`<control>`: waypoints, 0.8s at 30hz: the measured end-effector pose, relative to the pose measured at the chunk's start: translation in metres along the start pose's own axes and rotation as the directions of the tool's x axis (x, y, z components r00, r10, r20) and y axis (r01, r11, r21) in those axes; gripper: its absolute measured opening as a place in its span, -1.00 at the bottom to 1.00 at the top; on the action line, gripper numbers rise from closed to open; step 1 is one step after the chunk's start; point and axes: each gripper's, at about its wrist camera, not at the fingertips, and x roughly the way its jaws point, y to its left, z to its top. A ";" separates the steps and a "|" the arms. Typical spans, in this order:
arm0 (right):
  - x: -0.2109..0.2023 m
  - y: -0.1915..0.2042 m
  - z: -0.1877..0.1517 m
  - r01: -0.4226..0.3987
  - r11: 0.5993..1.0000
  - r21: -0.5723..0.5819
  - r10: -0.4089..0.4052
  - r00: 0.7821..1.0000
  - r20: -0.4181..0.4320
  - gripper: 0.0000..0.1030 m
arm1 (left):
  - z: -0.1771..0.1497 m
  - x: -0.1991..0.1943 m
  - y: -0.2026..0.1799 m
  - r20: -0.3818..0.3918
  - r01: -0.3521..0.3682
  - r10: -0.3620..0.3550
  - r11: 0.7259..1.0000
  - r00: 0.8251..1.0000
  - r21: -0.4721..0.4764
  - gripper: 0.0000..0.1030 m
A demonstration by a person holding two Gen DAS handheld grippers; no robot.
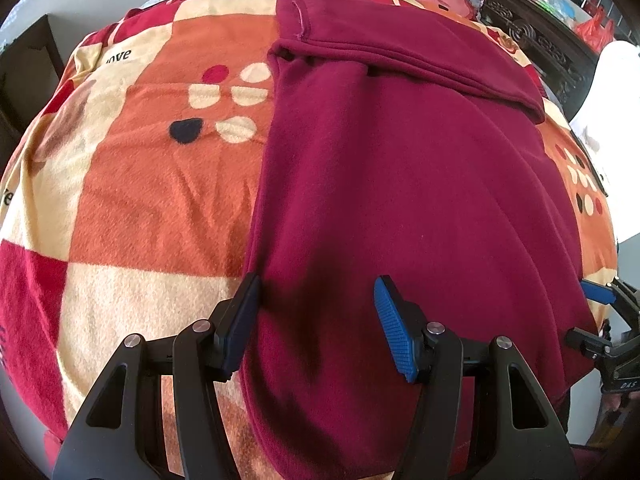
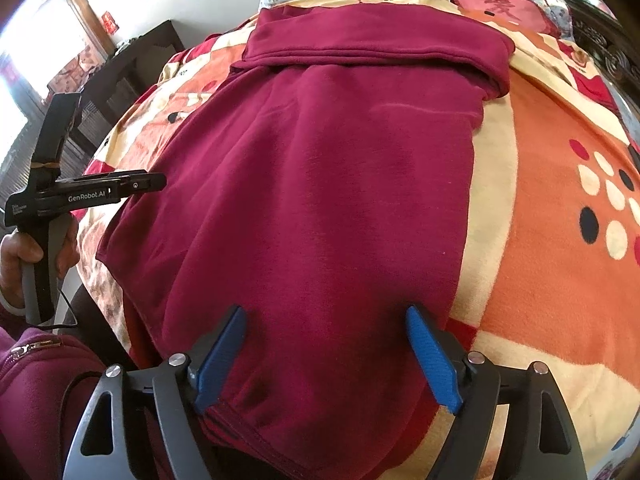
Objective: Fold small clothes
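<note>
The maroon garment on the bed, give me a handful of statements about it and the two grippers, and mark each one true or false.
1. The maroon garment lies on a checked orange, cream and red blanket. True.
2. The far end of the garment is folded back over itself. True.
3. The right gripper is clamped shut on a blue towel. False: its jaws stand apart over the garment's near edge, and no towel is in view.
4. The left gripper hangs over bare blanket, well away from the garment. False: it straddles the garment's left edge, jaws apart.
5. A hand holds the left gripper's handle. True.
</note>
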 end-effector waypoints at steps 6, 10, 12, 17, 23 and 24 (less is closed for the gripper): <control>-0.001 -0.001 -0.001 -0.001 1.000 -0.001 0.001 1.000 0.008 0.55 | -0.001 -0.002 0.001 0.000 -0.001 0.001 1.000 1.000 -0.002 0.14; -0.007 -0.004 -0.001 -0.013 0.999 0.034 0.011 0.999 0.040 0.55 | -0.002 -0.004 0.002 -0.001 -0.005 0.005 1.000 1.000 0.002 0.14; -0.009 -0.005 -0.001 -0.010 0.999 0.040 0.008 0.999 0.042 0.55 | -0.003 -0.005 0.003 -0.001 -0.014 0.014 1.000 1.000 0.000 0.14; -0.020 -0.003 -0.001 0.024 0.999 0.031 -0.025 0.998 0.059 0.55 | -0.006 -0.011 0.015 -0.009 -0.017 0.017 1.000 1.000 -0.023 0.14; -0.032 -0.016 -0.007 0.023 0.997 0.077 -0.028 0.997 0.069 0.55 | -0.013 -0.015 0.028 -0.020 -0.044 0.043 0.998 0.999 -0.037 0.14; -0.032 -0.019 -0.008 0.020 0.996 0.090 -0.027 0.997 0.068 0.55 | -0.013 -0.015 0.030 -0.023 -0.047 0.046 0.998 0.999 -0.040 0.14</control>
